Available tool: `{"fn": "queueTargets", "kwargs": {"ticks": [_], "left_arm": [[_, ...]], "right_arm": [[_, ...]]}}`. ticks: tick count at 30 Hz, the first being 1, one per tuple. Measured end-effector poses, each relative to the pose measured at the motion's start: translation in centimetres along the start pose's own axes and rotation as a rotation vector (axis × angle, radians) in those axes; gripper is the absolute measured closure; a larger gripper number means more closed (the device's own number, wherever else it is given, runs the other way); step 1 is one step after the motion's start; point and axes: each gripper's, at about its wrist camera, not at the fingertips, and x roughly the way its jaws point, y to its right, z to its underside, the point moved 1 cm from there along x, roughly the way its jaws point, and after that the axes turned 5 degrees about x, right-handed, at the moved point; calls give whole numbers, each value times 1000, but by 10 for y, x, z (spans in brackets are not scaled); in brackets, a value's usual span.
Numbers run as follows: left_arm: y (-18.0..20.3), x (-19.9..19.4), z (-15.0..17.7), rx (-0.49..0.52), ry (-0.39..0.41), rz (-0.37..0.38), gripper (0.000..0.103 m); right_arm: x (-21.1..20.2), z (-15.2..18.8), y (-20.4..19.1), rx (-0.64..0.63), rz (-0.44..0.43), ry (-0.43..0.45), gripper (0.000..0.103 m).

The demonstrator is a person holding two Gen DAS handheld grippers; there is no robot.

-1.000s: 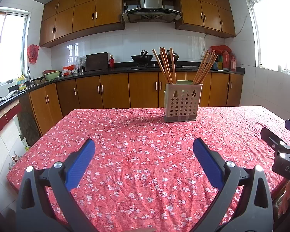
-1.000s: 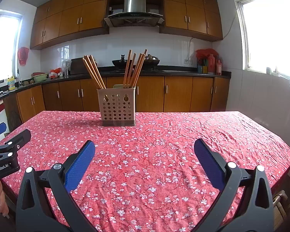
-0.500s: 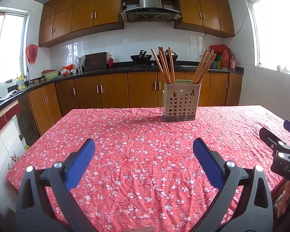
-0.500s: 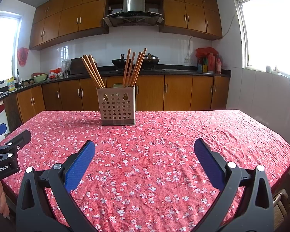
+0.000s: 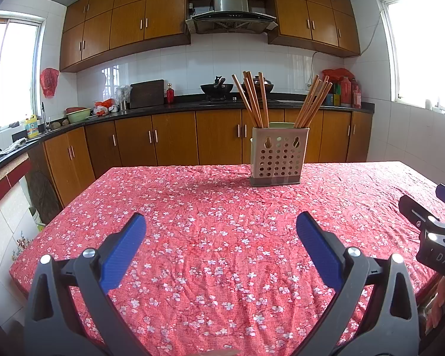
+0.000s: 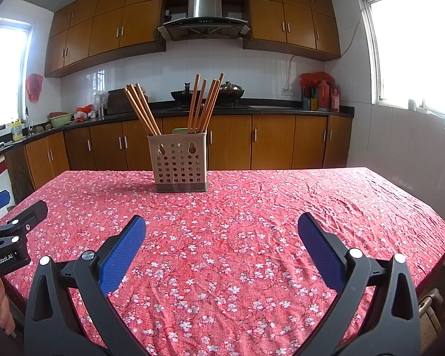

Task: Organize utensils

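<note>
My left claw (image 5: pixel 221 228) spread wide, gripping nothing; right claw (image 6: pixel 222 230) same, released. Caddy (image 5: pixel 277 155) ahead of left claw, slightly right, well apart; ahead-left of right claw (image 6: pixel 181 163). Nothing between claws and caddy but cloth (image 5: pixel 216 207). Chopsticks (image 5: pixel 253 101) upright in two fanned bunches, left and right compartments. Caddy boxy, beige plastic, perforated with round holes. Chopsticks slim, wooden. Cloth red, white-flowered, wrinkled. My pads (image 6: pixel 123 252) blue, ribbed.
</note>
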Motion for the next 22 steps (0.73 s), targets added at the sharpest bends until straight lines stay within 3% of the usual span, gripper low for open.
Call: {"fn": "queueTargets", "kwargs": {"ticks": [22], "left_arm": [[-2,3,0,-13,-12,-1,4]], "right_arm": [[0,0,-1,2,1,-1,2]]}}
